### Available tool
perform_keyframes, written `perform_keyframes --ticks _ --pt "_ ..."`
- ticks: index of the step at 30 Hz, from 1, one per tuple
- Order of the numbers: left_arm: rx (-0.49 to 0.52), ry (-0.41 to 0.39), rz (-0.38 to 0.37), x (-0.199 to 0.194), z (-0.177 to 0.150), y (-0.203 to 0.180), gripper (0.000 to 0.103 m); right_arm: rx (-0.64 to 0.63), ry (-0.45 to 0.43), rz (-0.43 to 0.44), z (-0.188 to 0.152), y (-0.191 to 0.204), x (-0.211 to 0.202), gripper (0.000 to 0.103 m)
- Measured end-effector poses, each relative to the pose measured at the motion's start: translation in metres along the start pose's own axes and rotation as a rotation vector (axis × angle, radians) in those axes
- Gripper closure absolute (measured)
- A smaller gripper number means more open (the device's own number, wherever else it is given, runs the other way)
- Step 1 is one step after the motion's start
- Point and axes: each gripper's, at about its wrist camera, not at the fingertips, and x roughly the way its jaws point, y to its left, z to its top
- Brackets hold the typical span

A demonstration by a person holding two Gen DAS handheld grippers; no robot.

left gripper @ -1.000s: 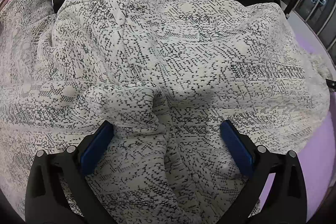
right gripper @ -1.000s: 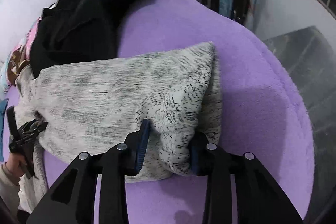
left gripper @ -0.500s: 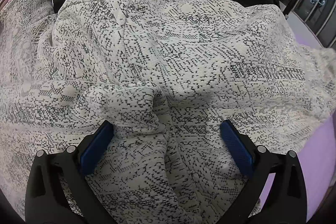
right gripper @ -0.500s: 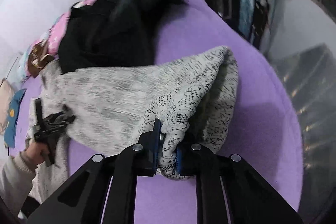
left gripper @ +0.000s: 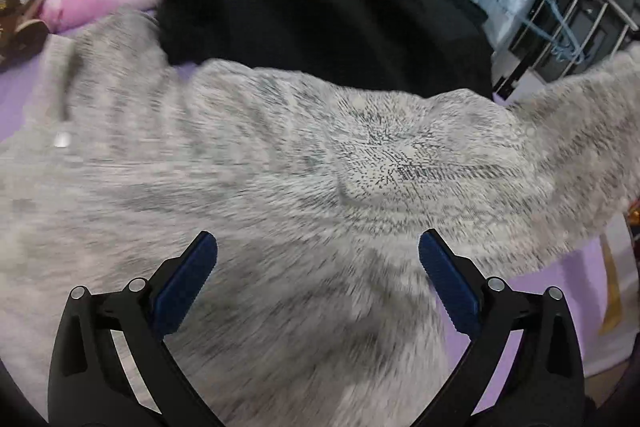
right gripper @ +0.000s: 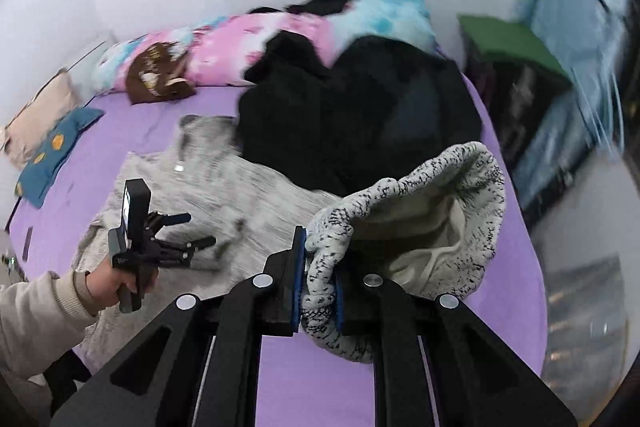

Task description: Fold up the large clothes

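A large grey speckled knit sweater [left gripper: 304,179] lies spread on a purple bed [right gripper: 312,379]. My left gripper [left gripper: 318,267] is open and empty, hovering just above the sweater's body; it also shows in the right wrist view [right gripper: 176,239], held in a hand. My right gripper [right gripper: 318,279] is shut on the sweater's hem edge [right gripper: 320,291] and lifts it off the bed, so the garment's opening [right gripper: 420,223] gapes toward the camera. The lifted part shows at the right of the left wrist view [left gripper: 580,131].
A black garment [right gripper: 360,115] is heaped behind the sweater. Pink and blue pillows [right gripper: 248,43] lie by the wall, and a blue cushion [right gripper: 56,155] at the left. A rack with hangers [left gripper: 568,15] and a dark cabinet [right gripper: 520,95] stand beside the bed.
My right gripper closed on the sweater's edge and raised it up and back. My left gripper lifted off the sweater and stayed open.
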Motion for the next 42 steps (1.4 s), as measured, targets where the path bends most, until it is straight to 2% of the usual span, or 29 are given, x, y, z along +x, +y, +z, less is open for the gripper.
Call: perform_keyframes --ticks 4,6,7,8,9,11,18,22,27,31,35,38,42 --pt "0.026 0.013 0.066 -0.04 -0.023 0.034 0.006 -0.098 -0.01 0.029 0.027 0.063 -0.003 0.091" --pt "0.057 0.043 0.146 -0.053 -0.04 0.054 0.006 -0.133 -0.017 0.051 0.038 0.094 -0.003 0.091" --pt "0.096 0.085 0.234 -0.059 -0.054 0.067 0.006 -0.156 -0.023 0.062 0.045 0.113 -0.003 0.091" --pt "0.119 0.102 0.284 -0.064 -0.063 0.074 0.006 -0.176 -0.026 0.071 0.052 0.132 -0.002 0.091" --pt "0.134 0.114 0.316 -0.072 -0.074 0.086 0.006 -0.188 -0.028 0.077 0.056 0.144 -0.001 0.091" --pt "0.113 0.122 0.335 -0.087 -0.093 0.106 0.006 -0.23 -0.031 0.097 0.067 0.183 0.006 0.091" --pt "-0.024 0.161 0.341 -0.141 -0.147 0.184 0.006 -0.344 -0.008 0.173 0.094 0.3 0.049 0.091" --pt "-0.147 0.124 0.339 -0.161 -0.177 0.229 0.006 -0.407 0.035 0.211 0.097 0.357 0.081 0.091" --pt "-0.254 0.109 0.275 -0.164 -0.183 0.257 0.006 -0.482 0.135 0.233 0.08 0.421 0.149 0.091" --pt "-0.338 0.087 0.203 -0.17 -0.177 0.272 0.006 -0.482 0.221 0.245 0.054 0.452 0.212 0.091" --pt "-0.395 0.079 0.162 -0.173 -0.173 0.284 0.006 -0.506 0.303 0.233 0.019 0.473 0.267 0.091" --pt "-0.448 0.073 0.127 -0.176 -0.172 0.294 0.006 -0.505 0.337 0.243 0.0 0.487 0.294 0.091" --pt "-0.453 0.075 0.121 -0.179 -0.169 0.297 0.006 -0.51 0.364 0.225 -0.013 0.497 0.321 0.091"
